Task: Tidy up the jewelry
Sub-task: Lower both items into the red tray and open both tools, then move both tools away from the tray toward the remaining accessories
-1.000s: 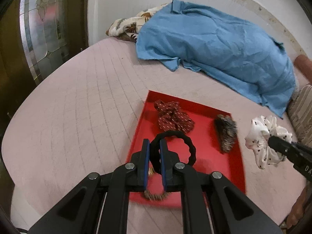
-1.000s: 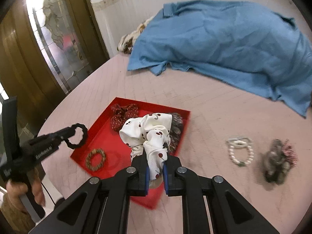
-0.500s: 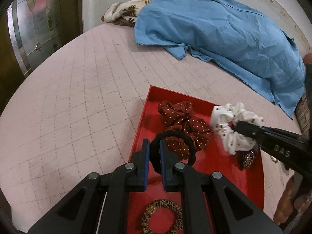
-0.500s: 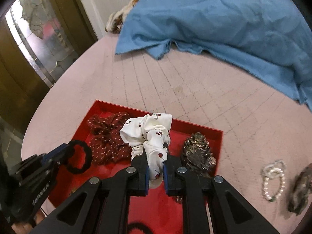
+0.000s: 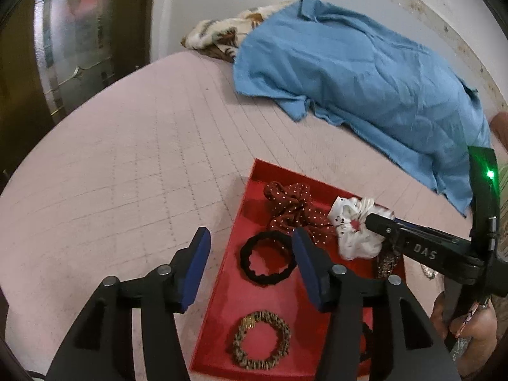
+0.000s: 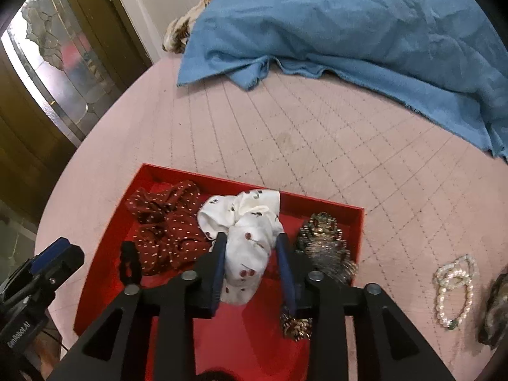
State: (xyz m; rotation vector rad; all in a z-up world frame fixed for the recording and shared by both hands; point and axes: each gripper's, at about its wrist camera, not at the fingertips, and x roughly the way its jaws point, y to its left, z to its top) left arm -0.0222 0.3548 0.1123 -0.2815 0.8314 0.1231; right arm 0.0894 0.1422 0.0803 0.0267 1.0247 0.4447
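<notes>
A red tray [image 5: 246, 197] lies on the pink quilted bed. My left gripper [image 5: 250, 241] hovers over its left part, its jaws opening, and the black scrunchie [image 5: 268, 262] lies loose in the tray below and between the blue pads. In the right wrist view my right gripper [image 6: 250, 238] is over the tray's middle, jaws opening. The white cherry-print scrunchie [image 6: 250, 254] rests on the tray floor between its fingers. A dark red dotted scrunchie [image 6: 168, 231], a sequined brown hair piece [image 6: 324, 244] and a leopard-print scrunchie [image 5: 262, 339] also lie in the tray.
Pearl bracelets [image 6: 454, 285] and a dark hair piece [image 6: 495, 308] lie on the bed to the right of the tray. A blue cloth [image 6: 349, 31] covers the bed's far side, with patterned fabric [image 5: 219, 35] beside it. A glass-panelled door [image 5: 73, 41] stands at the left.
Both grippers went from shut to open. The black scrunchie dropped from the left one into the tray. The right one carried the white scrunchie leftward over the tray, lowered it and let go.
</notes>
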